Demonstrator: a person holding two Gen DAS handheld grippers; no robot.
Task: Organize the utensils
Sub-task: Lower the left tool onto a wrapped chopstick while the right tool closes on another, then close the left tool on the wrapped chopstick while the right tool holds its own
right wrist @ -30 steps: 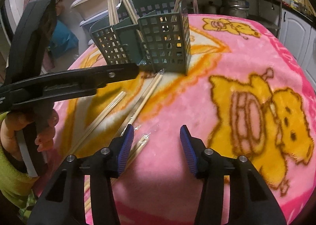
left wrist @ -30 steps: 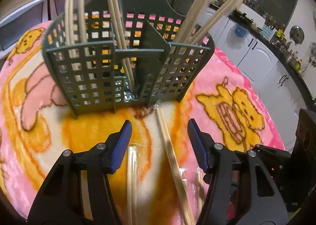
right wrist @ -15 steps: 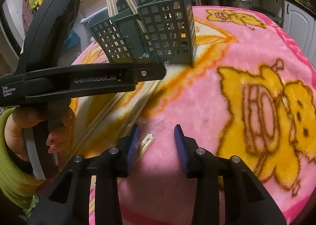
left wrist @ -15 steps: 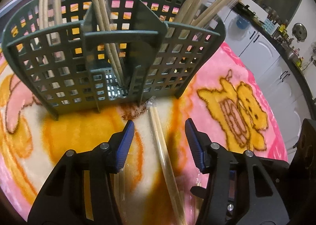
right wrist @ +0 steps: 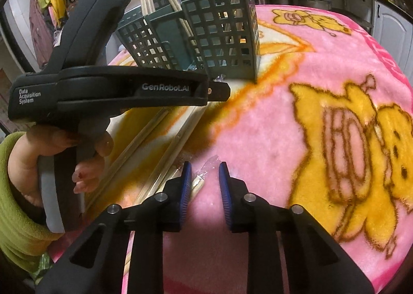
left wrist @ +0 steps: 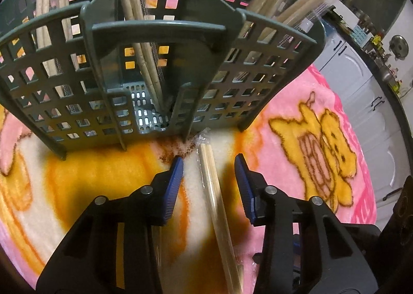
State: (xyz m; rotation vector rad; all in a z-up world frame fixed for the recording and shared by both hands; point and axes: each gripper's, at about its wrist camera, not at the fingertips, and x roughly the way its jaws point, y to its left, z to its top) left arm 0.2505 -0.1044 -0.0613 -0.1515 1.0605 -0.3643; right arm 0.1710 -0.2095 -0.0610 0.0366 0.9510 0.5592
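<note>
A dark green slotted utensil basket [left wrist: 160, 66] stands on the blanket, with wooden chopsticks [left wrist: 134, 9] upright in its compartments. A plastic-wrapped chopstick pair [left wrist: 214, 190] lies in front of it, tip close to the basket's foot. My left gripper [left wrist: 208, 162] straddles that pair; its jaws are closing and the blue pads stand clear of the wood. In the right wrist view my right gripper [right wrist: 204, 168] is also closing, over the wrapped end of another chopstick pair [right wrist: 198, 185] that lies against its left pad. The left gripper [right wrist: 222, 92] reaches toward the basket [right wrist: 219, 35].
A pink blanket [right wrist: 271, 126] with yellow bear pictures covers the table. More wrapped chopsticks [right wrist: 144, 136] lie left of my right gripper. A hand in a green sleeve [right wrist: 15, 190] holds the left tool. White cabinets [left wrist: 361, 92] stand at the right.
The left gripper moved forward and down toward the basket, its jaws narrowing around the lying chopstick pair. The right gripper stayed put while its jaws narrowed over the wrapped chopstick end.
</note>
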